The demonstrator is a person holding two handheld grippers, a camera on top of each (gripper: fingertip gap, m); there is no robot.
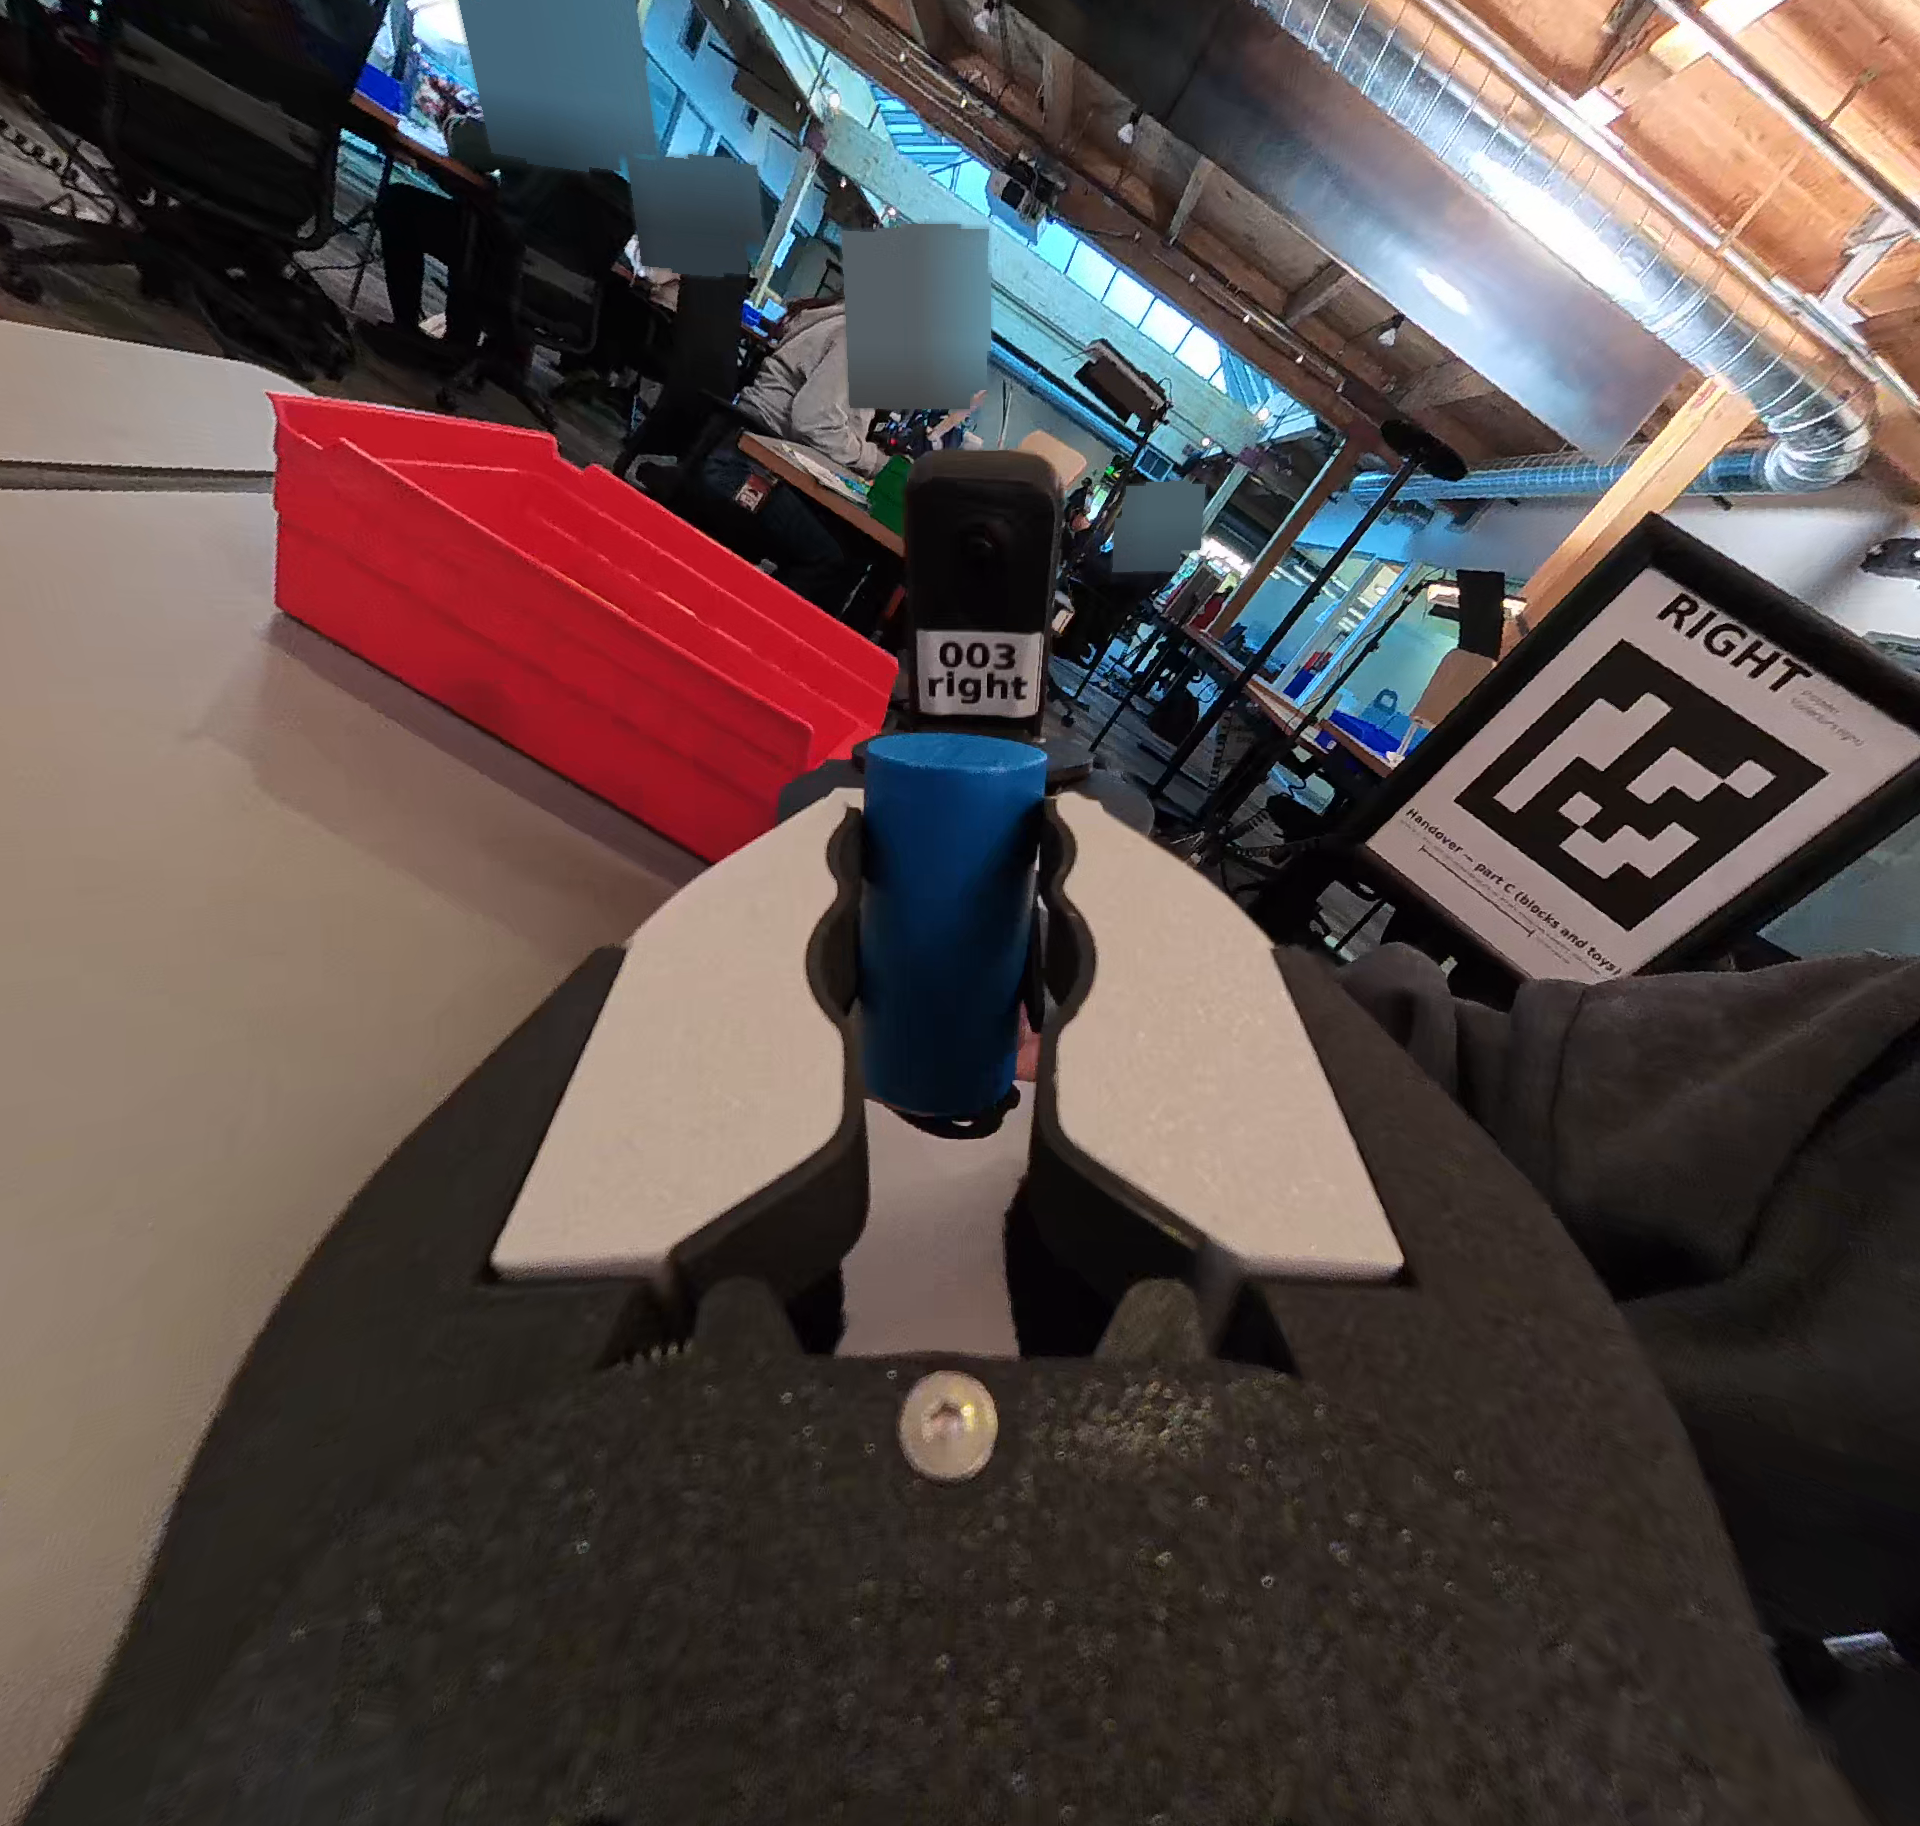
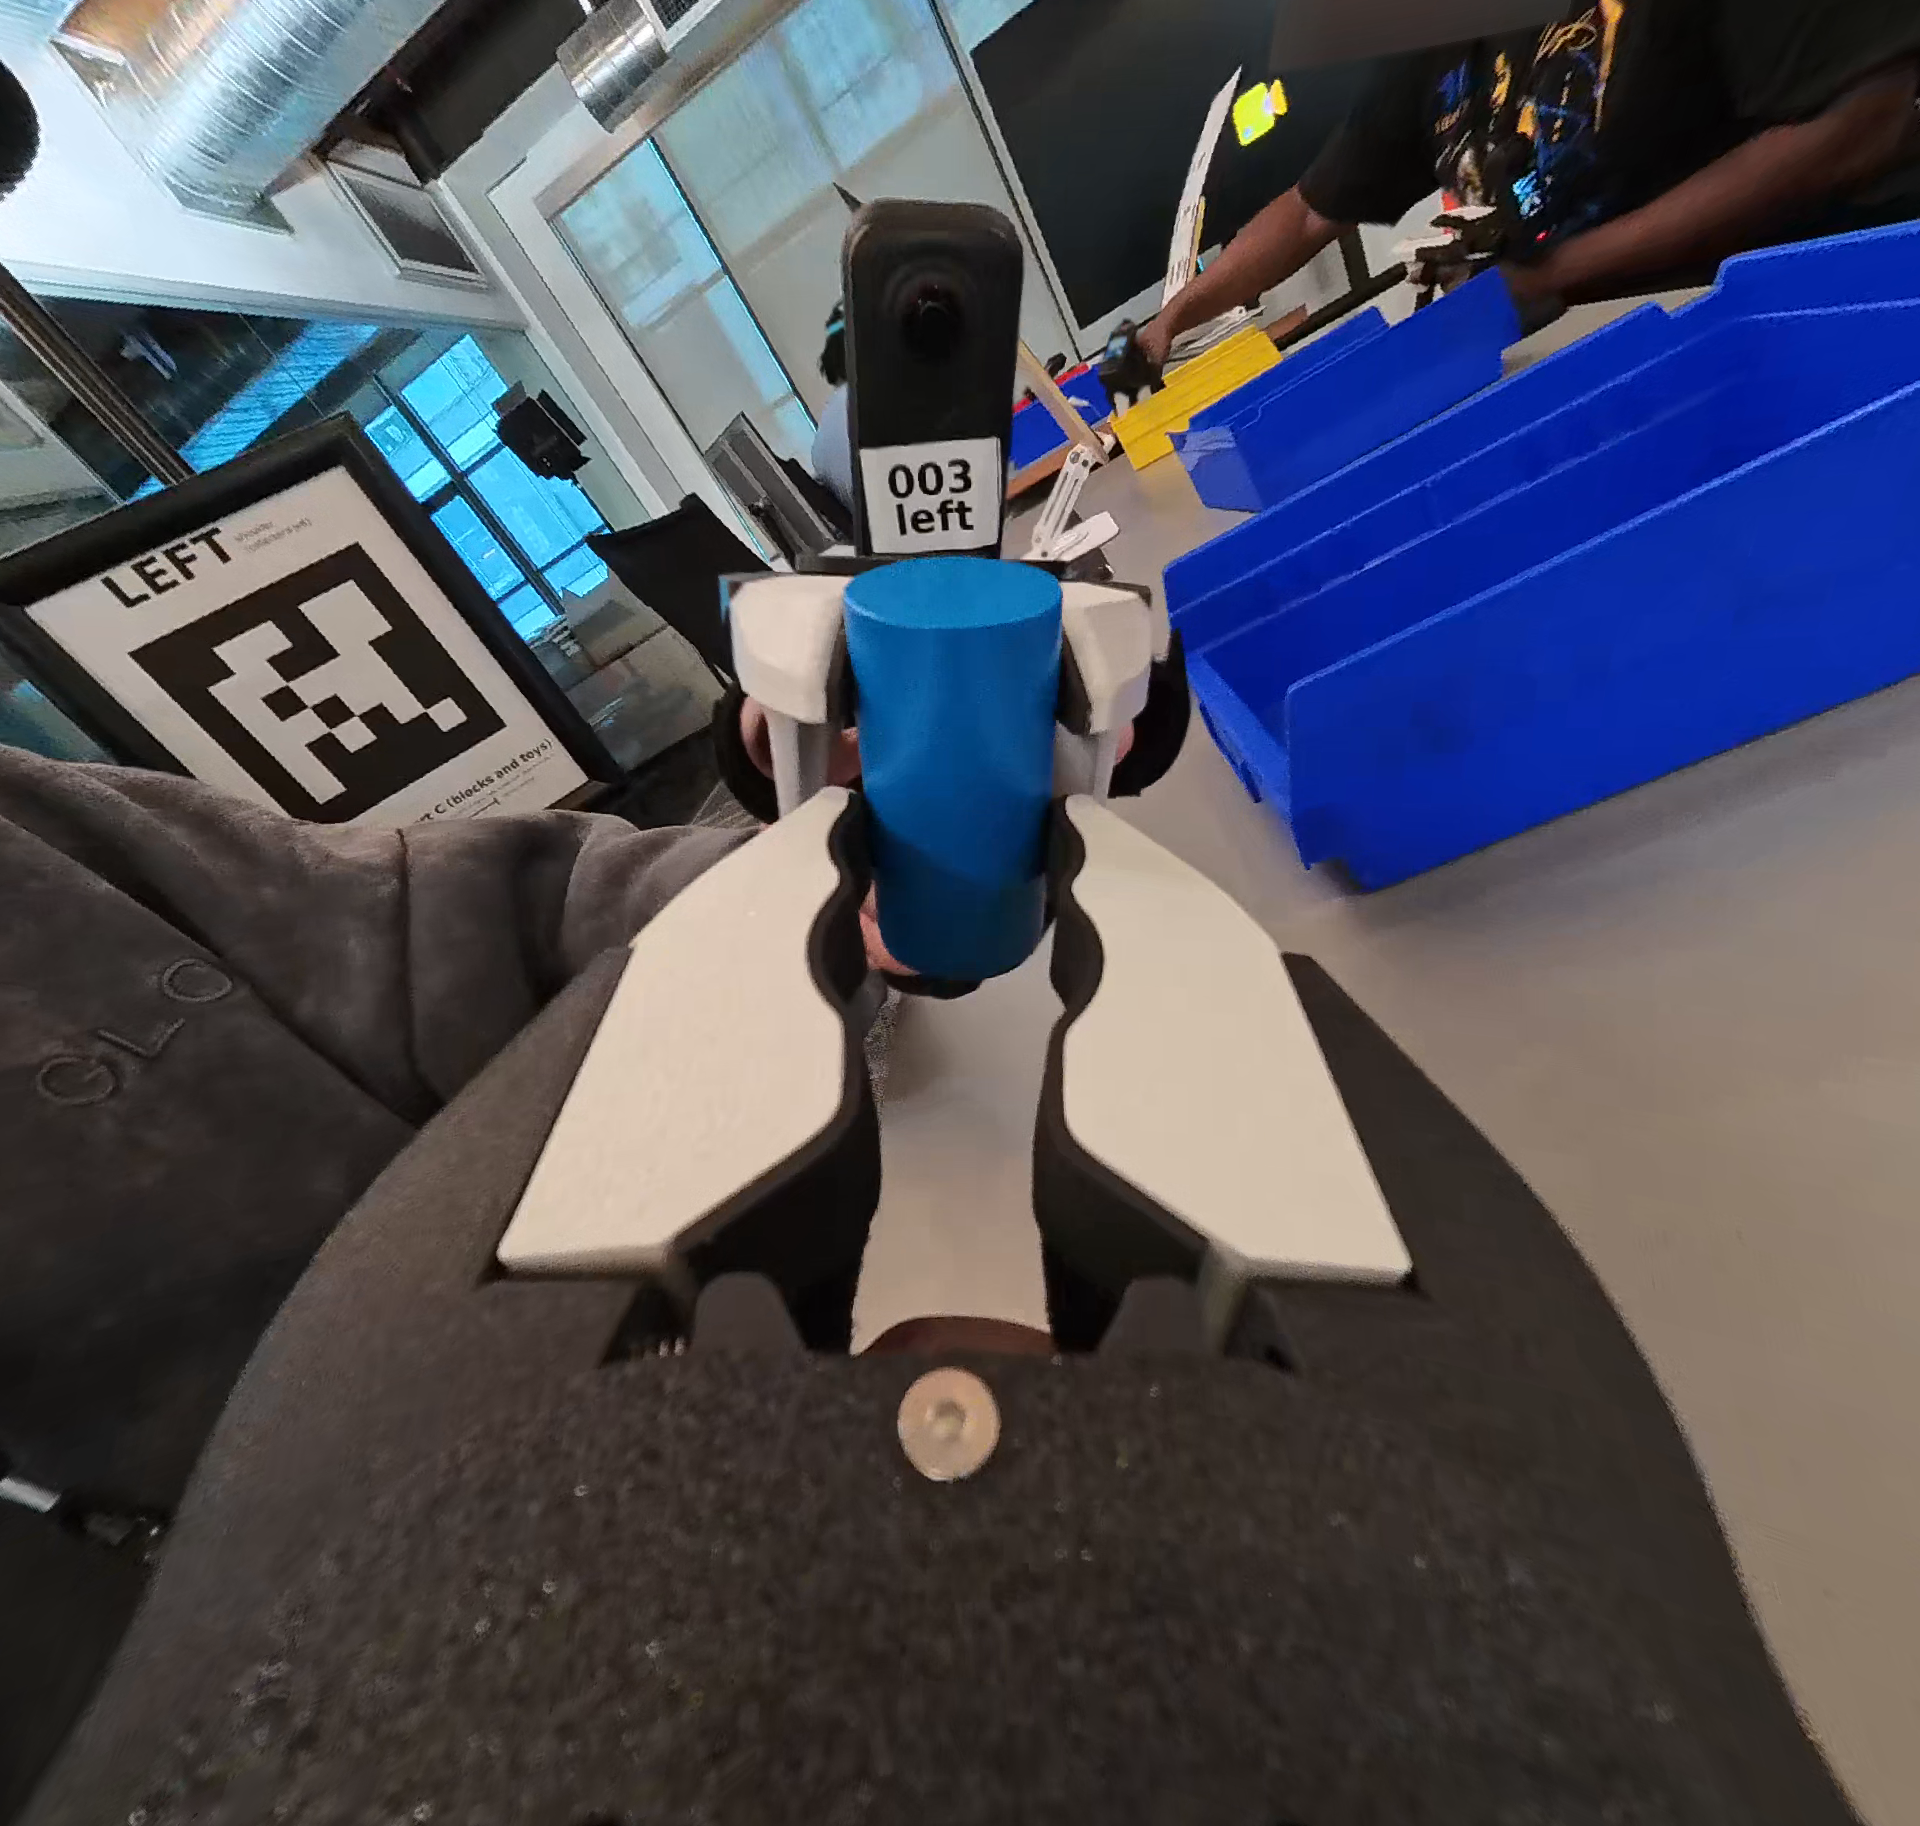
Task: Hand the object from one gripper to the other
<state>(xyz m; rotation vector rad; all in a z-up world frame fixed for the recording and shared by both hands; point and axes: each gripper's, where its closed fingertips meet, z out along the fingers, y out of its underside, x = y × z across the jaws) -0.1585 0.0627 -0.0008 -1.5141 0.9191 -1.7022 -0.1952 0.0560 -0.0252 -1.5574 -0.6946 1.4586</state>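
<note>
Inspector: Left gripper (image 1: 940, 903) clamps the blue cylinder (image 1: 940, 924) upright at twelve o'clock; right gripper (image 2: 951, 841) clamps it too.

Assessor: Risk?

Inspector: Both releasing together likely drops it on the table (image 1: 208, 945); red bin (image 1: 540, 613) lies beyond, ten o'clock.

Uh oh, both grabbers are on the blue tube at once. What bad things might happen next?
1. The blue cylinder sits between the fingers of both the left hand-held gripper and the right hand-held gripper. If both let go together, it would probably drop onto the grey table.
2. If neither lets go and they pull apart, it may twist or slip.
3. In the right wrist view the cylinder looks slightly tilted, so the grip may be uneven.
</note>
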